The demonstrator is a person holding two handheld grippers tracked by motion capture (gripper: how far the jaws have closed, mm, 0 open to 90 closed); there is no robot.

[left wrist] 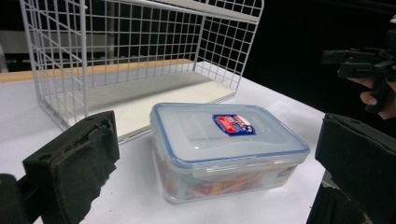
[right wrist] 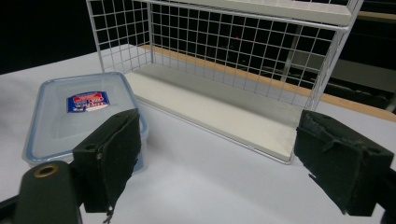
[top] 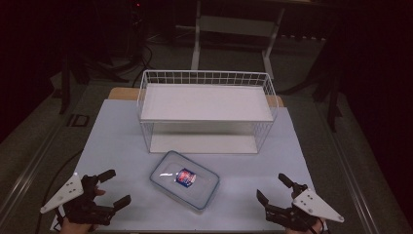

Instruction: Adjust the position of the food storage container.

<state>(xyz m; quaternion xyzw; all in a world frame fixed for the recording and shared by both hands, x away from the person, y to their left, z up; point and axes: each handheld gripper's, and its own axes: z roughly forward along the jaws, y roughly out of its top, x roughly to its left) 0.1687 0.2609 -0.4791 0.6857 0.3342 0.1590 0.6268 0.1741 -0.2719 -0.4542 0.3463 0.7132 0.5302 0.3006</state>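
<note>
A clear plastic food box (top: 185,185) with a blue-rimmed lid and a red and blue label lies near the table's front middle; coloured contents show through its side (left wrist: 224,182). Behind it stands a white wire rack (top: 207,109) with two white shelves. My left gripper (top: 113,187) rests at the front left, open, jaws empty, pointing toward the box (left wrist: 224,140). At the front right my right gripper (top: 272,187) is open too, nothing between its jaws. From its view the box (right wrist: 79,116) lies to the left and the rack (right wrist: 233,74) ahead.
The white table top (top: 112,136) has a wooden strip (top: 122,92) along its far edge. Beyond it in the dark stands a metal frame (top: 234,29) on the floor, with cables. The other gripper (left wrist: 369,65) and a hand show at the right of the left gripper view.
</note>
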